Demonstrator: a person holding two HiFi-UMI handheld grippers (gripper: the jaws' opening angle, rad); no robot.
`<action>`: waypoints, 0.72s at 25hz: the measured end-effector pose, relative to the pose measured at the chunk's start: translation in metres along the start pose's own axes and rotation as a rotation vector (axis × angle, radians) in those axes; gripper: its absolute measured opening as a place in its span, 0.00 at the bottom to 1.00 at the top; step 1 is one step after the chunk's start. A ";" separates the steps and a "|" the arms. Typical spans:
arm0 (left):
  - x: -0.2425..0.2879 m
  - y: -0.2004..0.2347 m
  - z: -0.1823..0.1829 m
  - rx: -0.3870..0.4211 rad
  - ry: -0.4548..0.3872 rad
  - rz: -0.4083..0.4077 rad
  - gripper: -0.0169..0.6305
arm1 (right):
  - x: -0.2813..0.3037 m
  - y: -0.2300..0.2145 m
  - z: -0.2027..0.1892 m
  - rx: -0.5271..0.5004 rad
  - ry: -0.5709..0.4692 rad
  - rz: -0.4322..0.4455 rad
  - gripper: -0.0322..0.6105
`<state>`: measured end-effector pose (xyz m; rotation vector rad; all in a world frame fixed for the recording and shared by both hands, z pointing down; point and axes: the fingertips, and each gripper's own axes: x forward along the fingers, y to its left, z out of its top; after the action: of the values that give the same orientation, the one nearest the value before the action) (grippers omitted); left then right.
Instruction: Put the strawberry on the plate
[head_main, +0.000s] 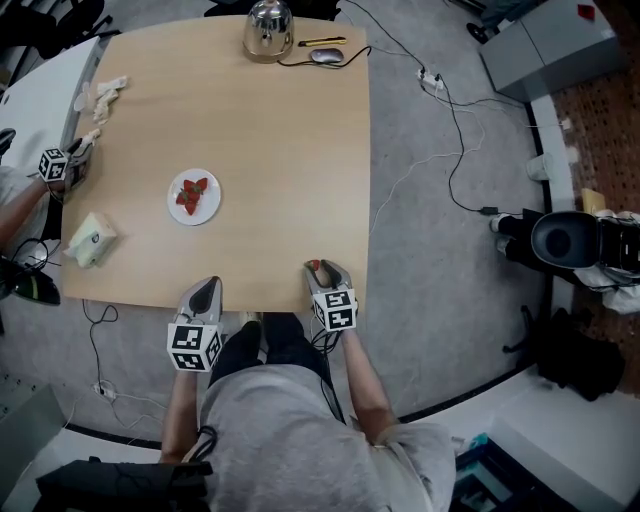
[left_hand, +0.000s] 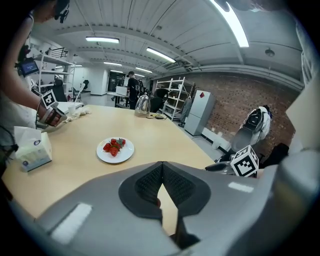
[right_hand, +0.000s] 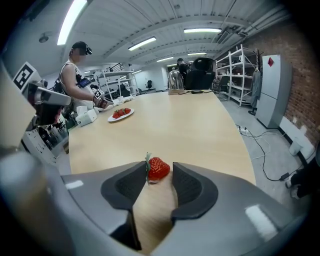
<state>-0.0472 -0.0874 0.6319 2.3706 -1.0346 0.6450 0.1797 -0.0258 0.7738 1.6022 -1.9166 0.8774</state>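
A red strawberry (head_main: 315, 267) (right_hand: 158, 169) lies on the wooden table near its front edge. It sits between the fingertips of my right gripper (head_main: 322, 268) (right_hand: 160, 168), whose jaws stand open around it, with a gap at the right pad. A white plate (head_main: 207, 213) (left_hand: 106, 156) (right_hand: 122, 116) with several strawberries (head_main: 192, 193) (left_hand: 114, 145) rests on the table's left half, well away from both grippers. My left gripper (head_main: 207, 284) (left_hand: 162, 164) hovers at the front edge, its pads shut together.
Another person at the table's left edge holds a gripper (head_main: 62, 167). A tissue box (head_main: 90, 240) sits front left. A metal kettle (head_main: 268, 28), a pen and a mouse (head_main: 326, 56) are at the far edge. Cables run over the floor on the right.
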 end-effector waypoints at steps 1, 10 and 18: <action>0.001 0.001 0.000 0.001 0.001 0.002 0.05 | 0.001 0.000 0.000 -0.007 0.004 -0.001 0.31; 0.005 -0.001 0.000 0.008 0.009 -0.003 0.05 | 0.002 -0.001 0.003 0.001 0.007 -0.003 0.27; 0.007 0.004 0.005 0.003 -0.004 0.009 0.05 | -0.003 -0.007 0.017 0.032 -0.024 0.001 0.27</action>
<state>-0.0453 -0.0967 0.6327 2.3717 -1.0469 0.6460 0.1875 -0.0374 0.7615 1.6372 -1.9292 0.8971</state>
